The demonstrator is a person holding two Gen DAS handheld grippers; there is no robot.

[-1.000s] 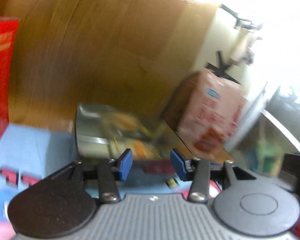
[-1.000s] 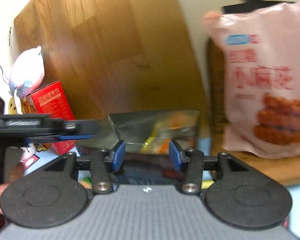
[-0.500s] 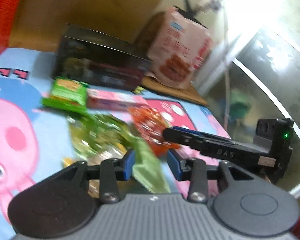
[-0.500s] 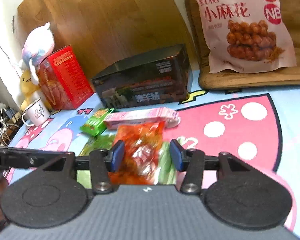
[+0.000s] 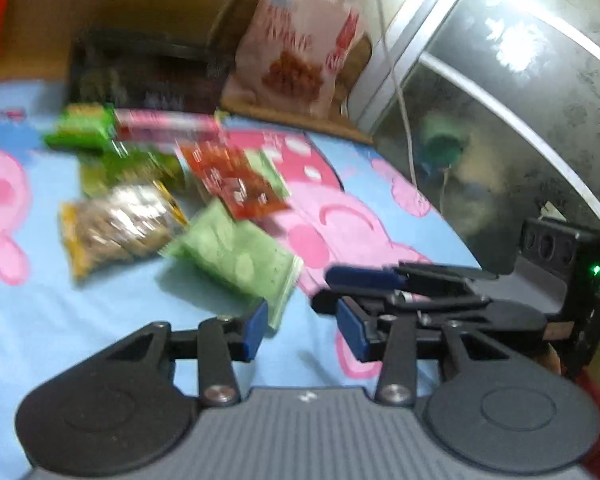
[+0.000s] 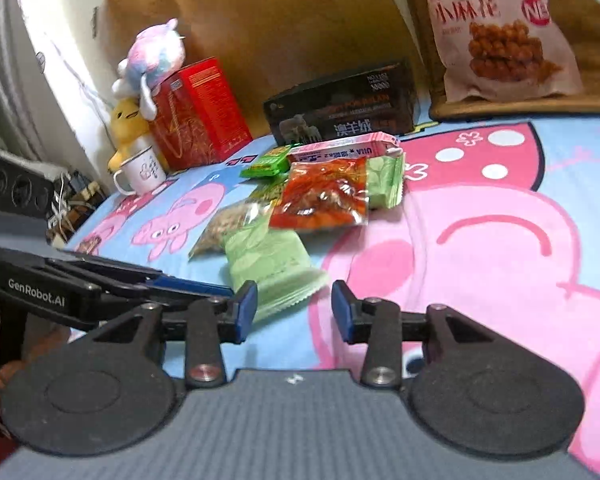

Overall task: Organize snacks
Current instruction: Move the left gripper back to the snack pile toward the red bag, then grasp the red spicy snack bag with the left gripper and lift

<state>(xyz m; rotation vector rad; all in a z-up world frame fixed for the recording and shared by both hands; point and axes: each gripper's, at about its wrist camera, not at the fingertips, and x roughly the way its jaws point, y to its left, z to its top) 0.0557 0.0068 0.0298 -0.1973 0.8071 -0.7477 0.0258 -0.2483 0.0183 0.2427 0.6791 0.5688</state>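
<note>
Both grippers backed off; green packet (image 6: 270,266) lies just beyond empty right fingers (image 6: 244,308).

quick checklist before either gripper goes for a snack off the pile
1. Left gripper carries nothing: ok, jaws are opening with only sheet between them.
2. Right gripper carries nothing: ok, jaws are closing, nothing pressed between the pads.
3. Nearest target free on top: ok, the pale green packet lies nearest, its far end under the red packet.
4. Grippers clear of each other: not ok, they are close side by side, the left one's fingers reaching in beside the right one.
5. Left view sharp enough to aim: not ok, blurred.
6. Dark box open to take snacks: cannot tell.
</note>
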